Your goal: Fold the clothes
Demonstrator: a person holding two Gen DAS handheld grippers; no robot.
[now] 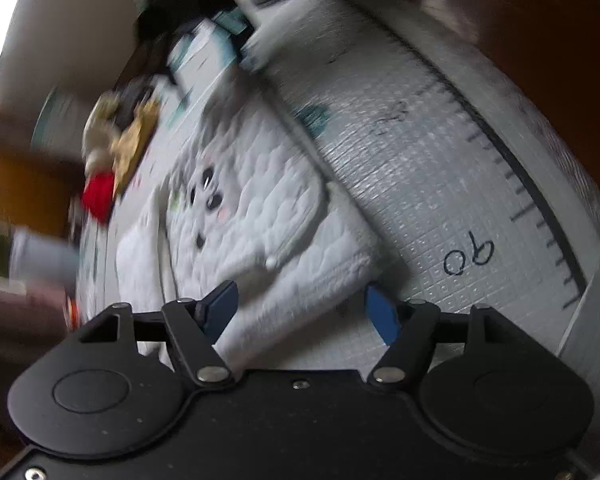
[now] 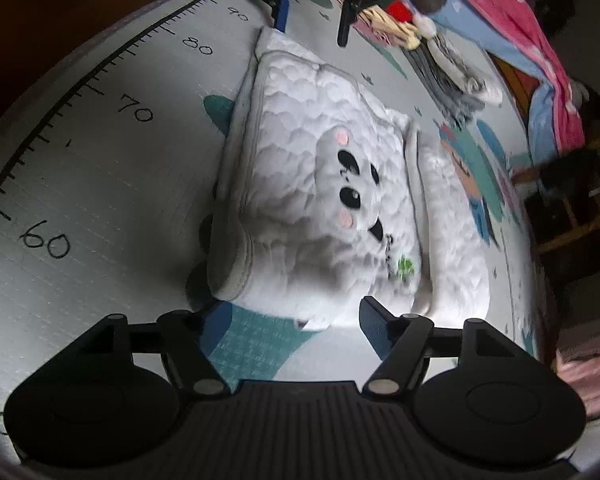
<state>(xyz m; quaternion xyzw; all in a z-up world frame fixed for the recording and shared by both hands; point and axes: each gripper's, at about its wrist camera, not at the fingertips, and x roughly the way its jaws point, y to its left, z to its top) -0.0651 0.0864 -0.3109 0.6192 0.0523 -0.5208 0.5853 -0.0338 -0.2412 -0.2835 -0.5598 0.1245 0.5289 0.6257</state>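
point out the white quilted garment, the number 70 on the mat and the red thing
white quilted garment (image 2: 300,184), right wrist view, on its quilted front
number 70 (image 2: 135,109), right wrist view, between its digits
red thing (image 1: 99,195), left wrist view, on its blurred middle

A folded garment (image 2: 320,184) lies on a play mat (image 2: 100,184) just ahead of the right gripper's fingers (image 2: 374,328); a clothes pile (image 2: 452,64) sits beyond it, right.

Motion blur on the left, cut-off edges on the right

The left wrist view is smeared: the red-and-yellow heap of small things (image 1: 112,160) and the grey cylinder (image 1: 44,258) beside it cannot be identified. In the right wrist view, the pink-and-blue blanket (image 2: 536,40) runs out of frame, and the dark wooden shelf unit (image 2: 576,204) is too dim to read.
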